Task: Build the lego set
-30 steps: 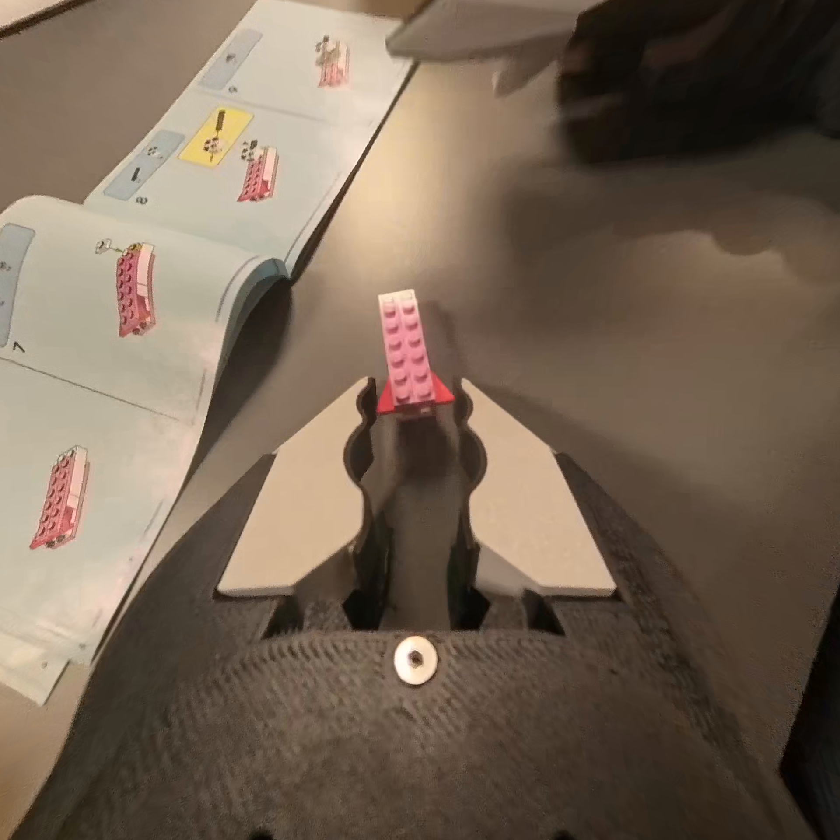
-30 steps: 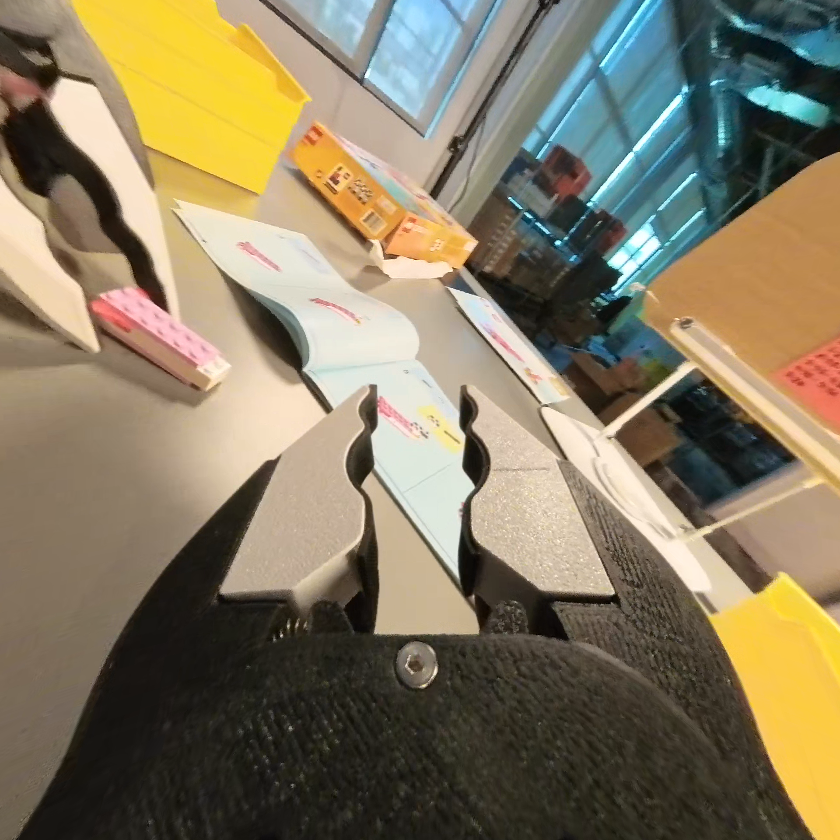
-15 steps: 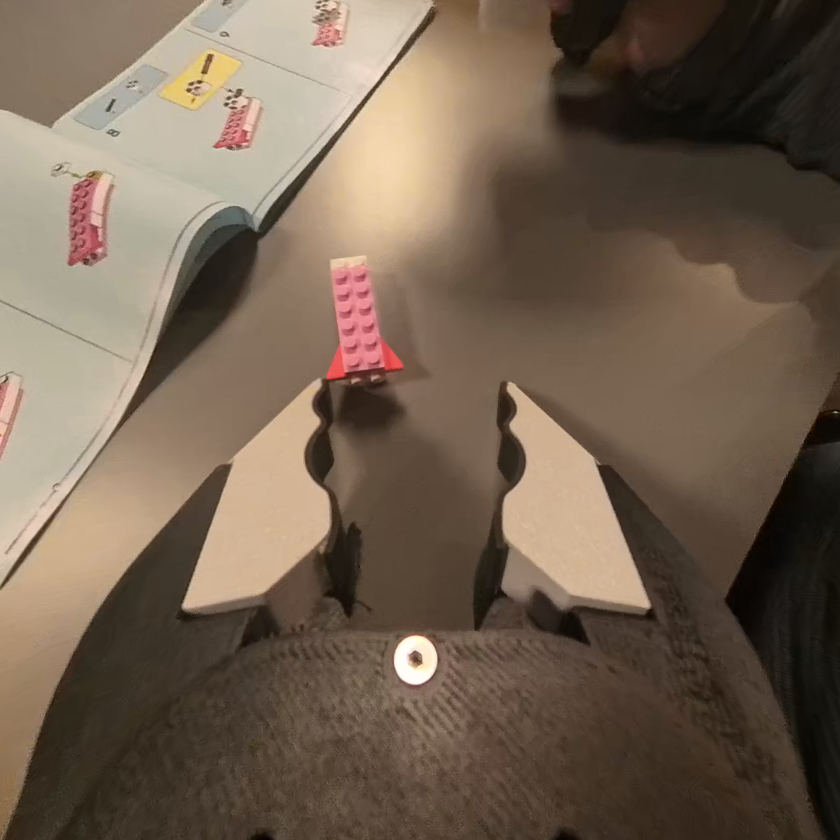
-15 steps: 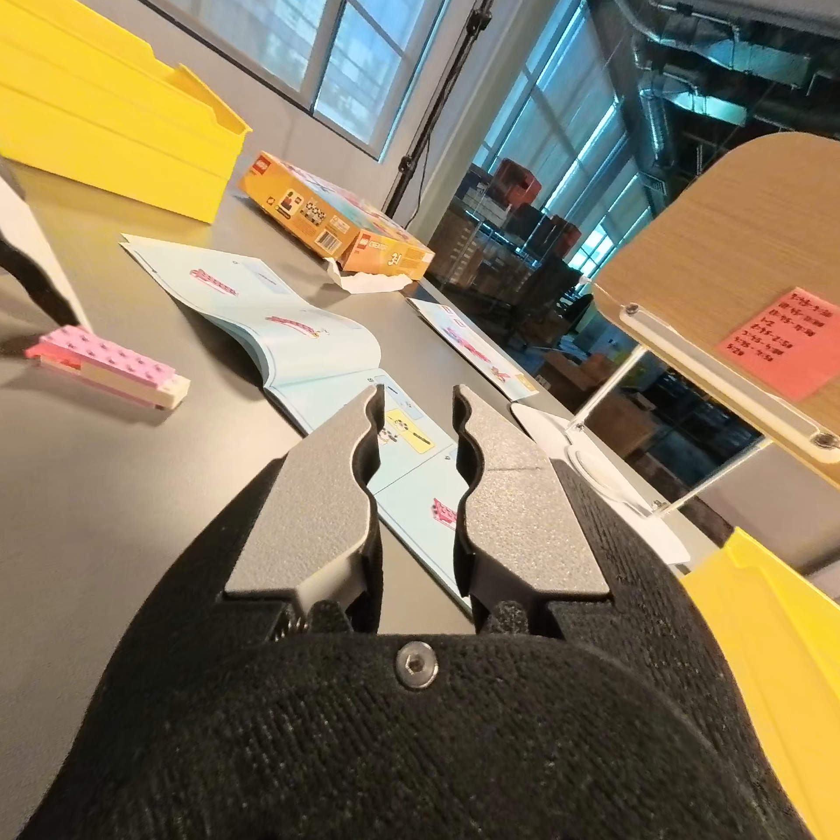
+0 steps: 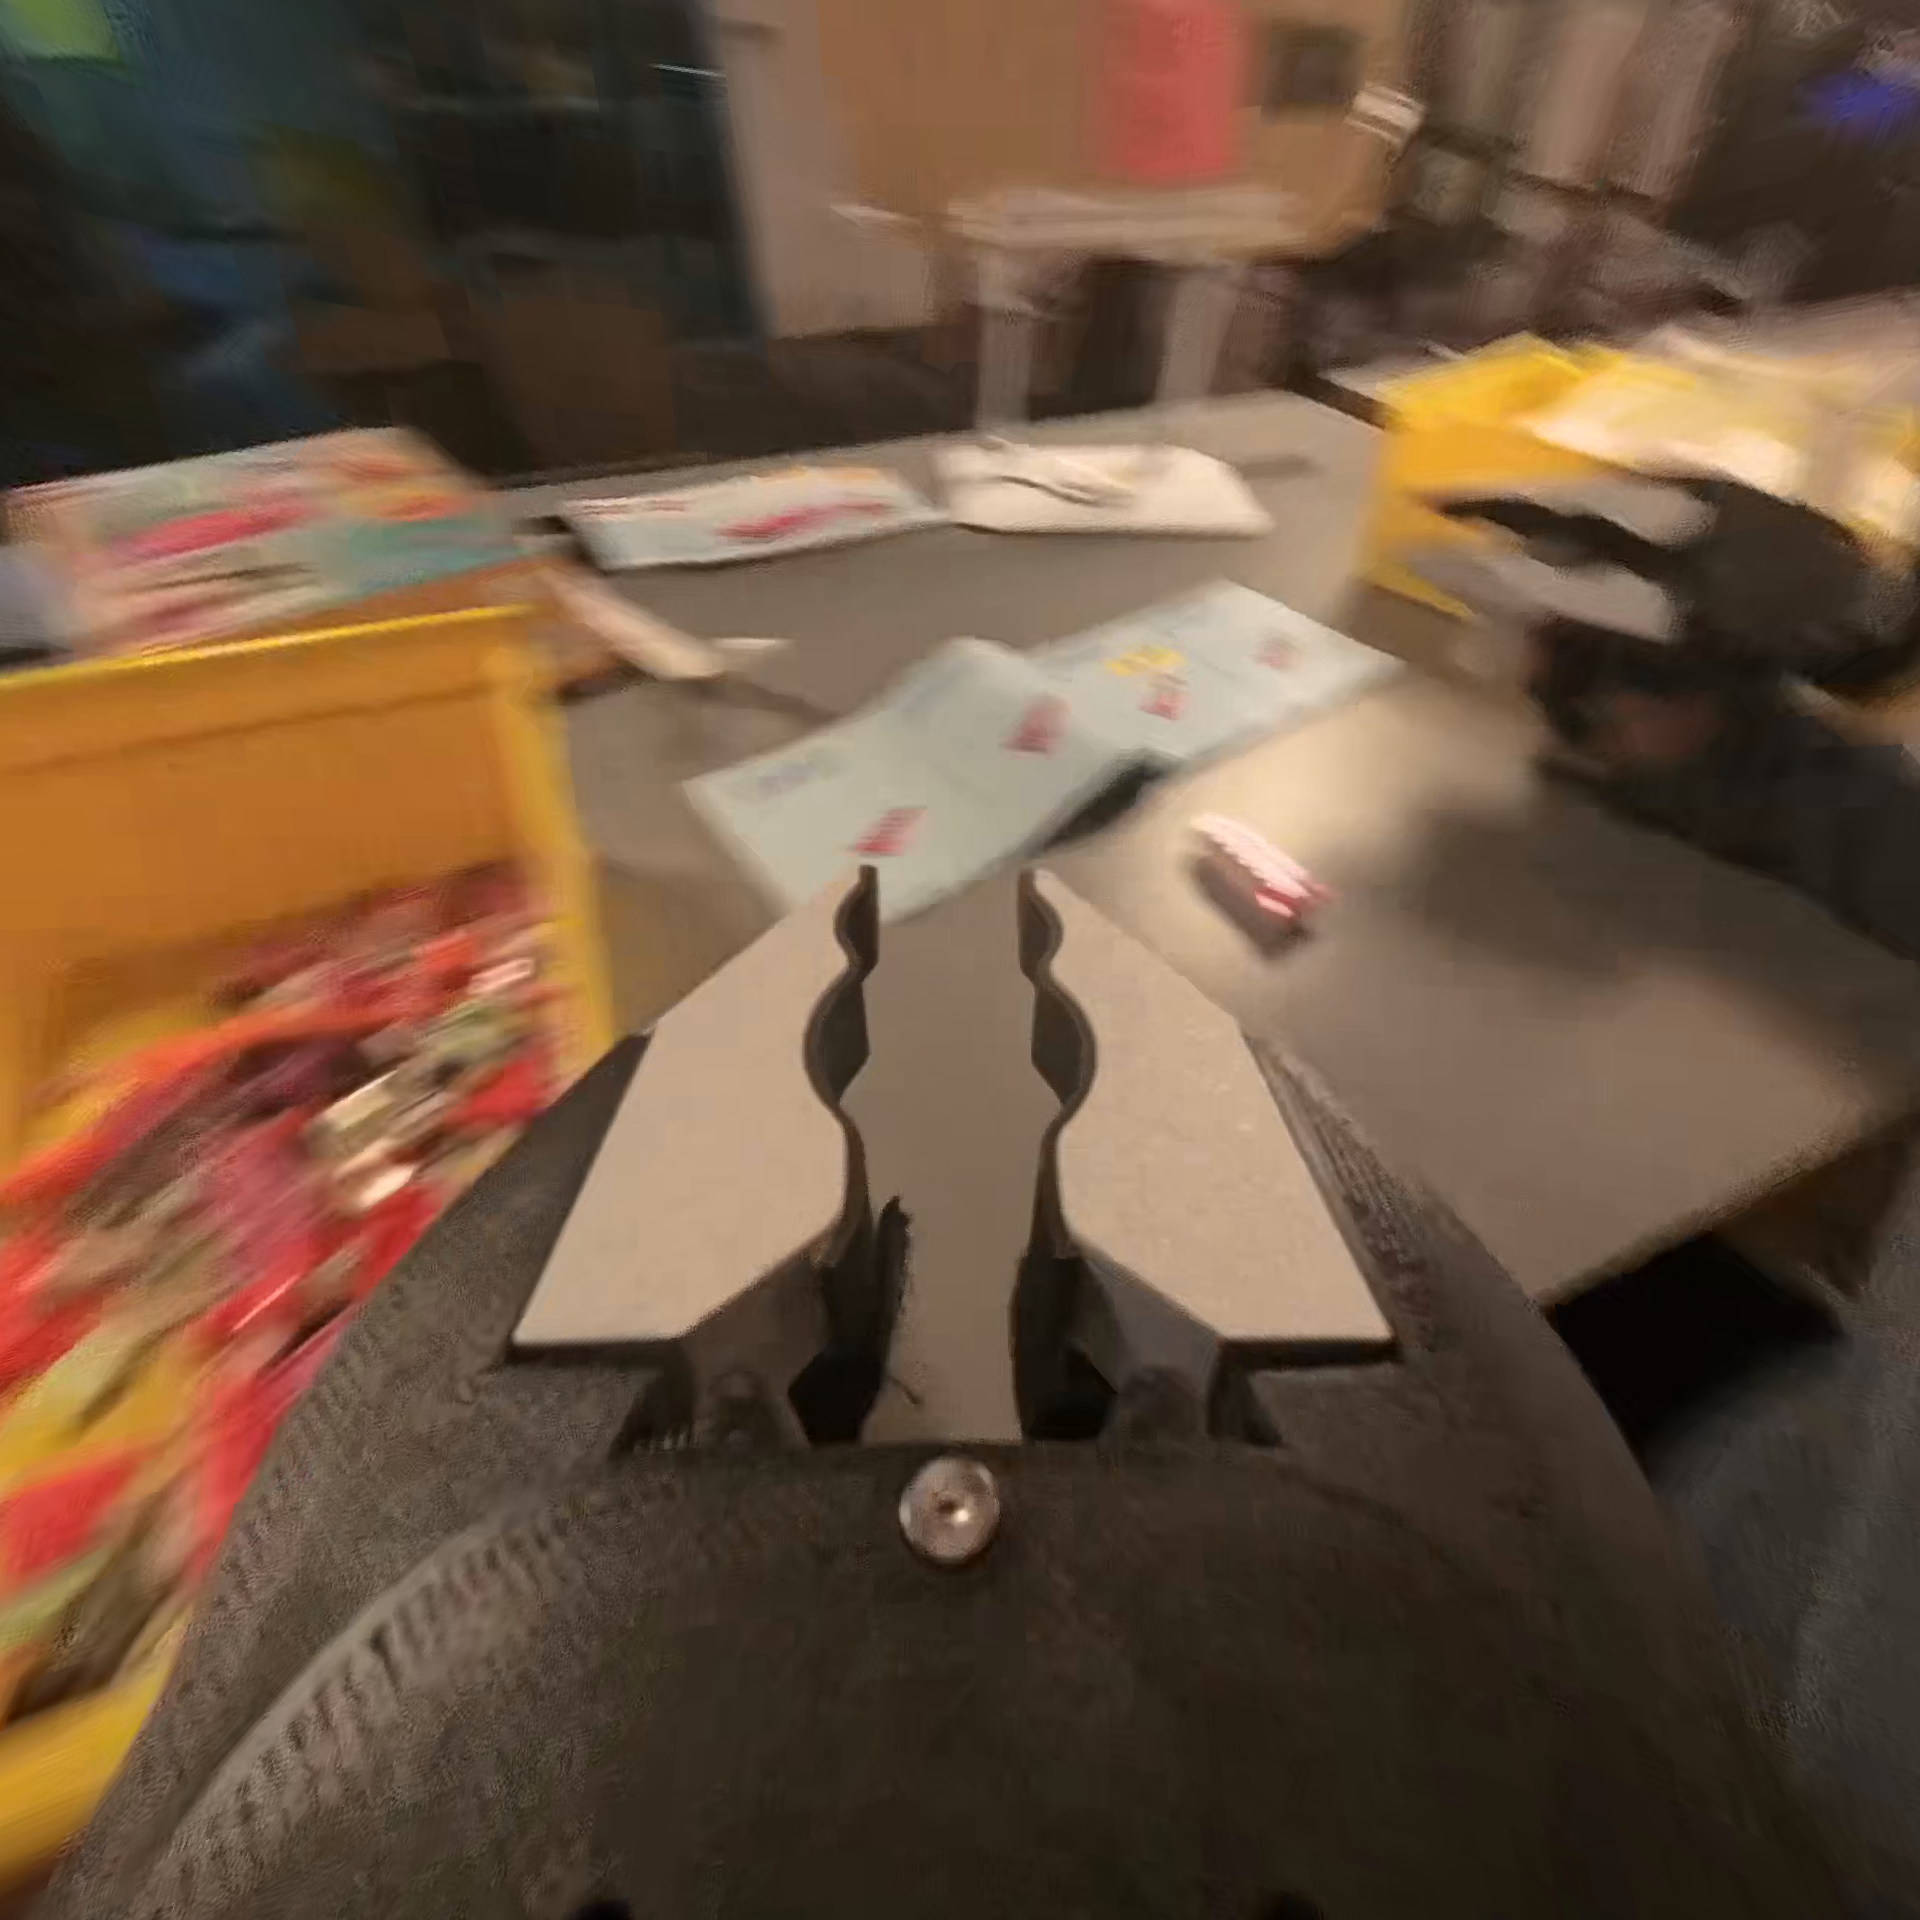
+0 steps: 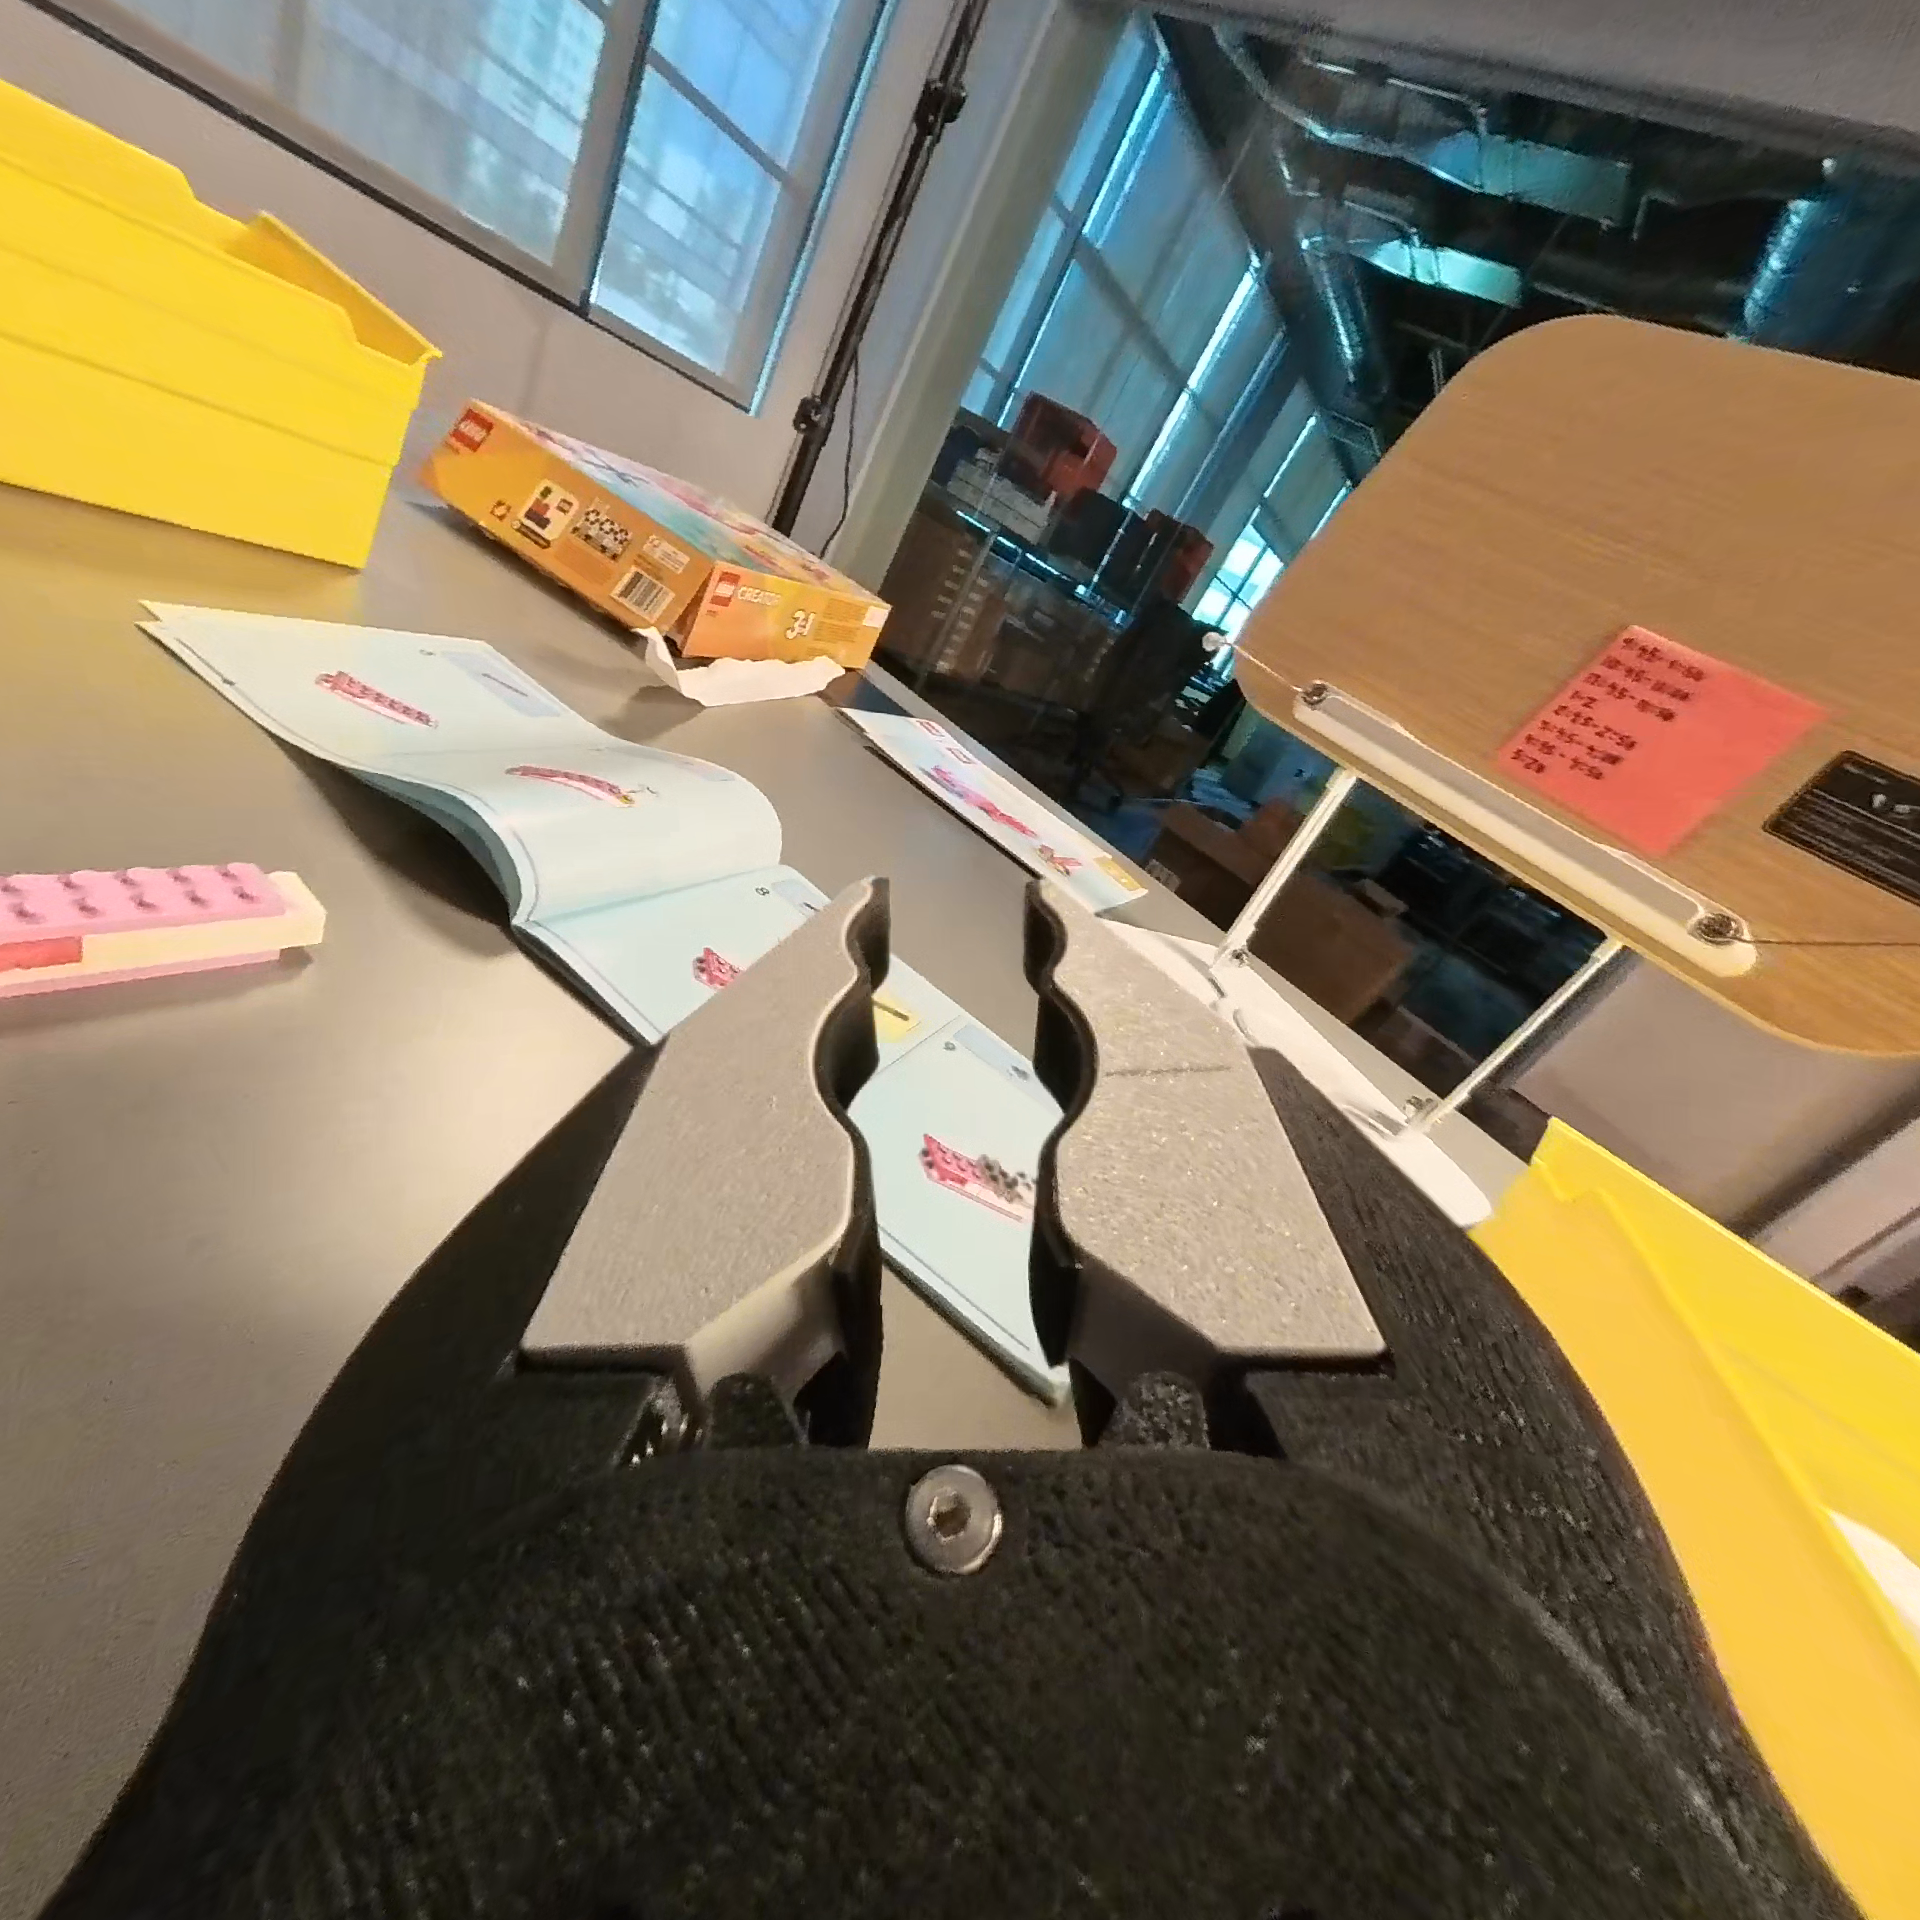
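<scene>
While both tools hang over a grey desk (image 6: 260, 1195) strewn with building-toy parts, neither grips anything. Seen in its own blurred view, the left tool (image 5: 945, 904) has its jaws parted by a narrow gap with only bare desk showing between them; it hovers beside a yellow bin (image 5: 260, 748) heaped with red, pink and green pieces (image 5: 260, 1091), the thing nearest to it. An open pale-blue booklet (image 5: 987, 758) lies just beyond its tips, and a small pink-and-red block build (image 5: 1257, 883) rests on the desk off to its right, apart from the fingers.

Low over the desk, the right tool (image 6: 956, 914) is likewise slightly parted and empty, its tips above the near page of the same booklet (image 6: 582, 821). The pink block build (image 6: 156, 925), a pink studded plate on cream and red layers, lies flat on the desk to its left, untouched. Farther back sit a stack of yellow trays (image 6: 187, 416), an orange toy box (image 6: 644, 540) and a second leaflet (image 6: 987, 800). A wooden panel on a stand (image 6: 1558, 623) bearing a red note rises at right, with another yellow bin (image 6: 1714, 1403) close by. The build stands only a few layers high, with loose pieces remaining in the bin.
</scene>
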Demonstrator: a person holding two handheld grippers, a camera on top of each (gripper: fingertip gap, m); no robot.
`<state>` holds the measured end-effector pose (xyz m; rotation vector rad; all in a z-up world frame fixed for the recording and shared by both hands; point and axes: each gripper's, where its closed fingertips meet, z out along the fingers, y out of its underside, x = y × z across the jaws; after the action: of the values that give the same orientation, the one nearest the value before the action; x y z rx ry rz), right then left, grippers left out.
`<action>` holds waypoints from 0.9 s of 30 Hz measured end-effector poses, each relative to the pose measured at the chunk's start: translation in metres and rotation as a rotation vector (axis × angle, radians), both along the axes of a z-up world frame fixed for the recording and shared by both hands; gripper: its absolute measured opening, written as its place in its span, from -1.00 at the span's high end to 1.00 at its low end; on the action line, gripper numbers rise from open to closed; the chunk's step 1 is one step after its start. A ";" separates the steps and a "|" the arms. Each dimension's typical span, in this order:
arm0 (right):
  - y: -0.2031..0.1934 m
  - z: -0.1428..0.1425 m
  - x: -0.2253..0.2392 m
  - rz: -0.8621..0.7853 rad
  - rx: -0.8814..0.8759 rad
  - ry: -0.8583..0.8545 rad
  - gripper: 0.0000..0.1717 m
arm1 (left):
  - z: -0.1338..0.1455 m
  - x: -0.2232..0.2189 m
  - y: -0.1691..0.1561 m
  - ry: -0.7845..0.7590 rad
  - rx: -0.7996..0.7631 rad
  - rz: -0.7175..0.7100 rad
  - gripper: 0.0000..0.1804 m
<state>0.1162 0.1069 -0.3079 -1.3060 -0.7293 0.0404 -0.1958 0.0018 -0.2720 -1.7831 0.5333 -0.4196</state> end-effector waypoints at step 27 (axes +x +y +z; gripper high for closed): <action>0.028 -0.009 0.015 -0.220 -0.008 -0.086 0.75 | -0.096 -0.195 0.063 0.473 -0.864 -0.041 0.85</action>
<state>0.1317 0.1349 -0.3165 -1.3958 -0.6544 -0.1915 -0.3904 0.0645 -0.3679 -2.7414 0.7885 -0.2632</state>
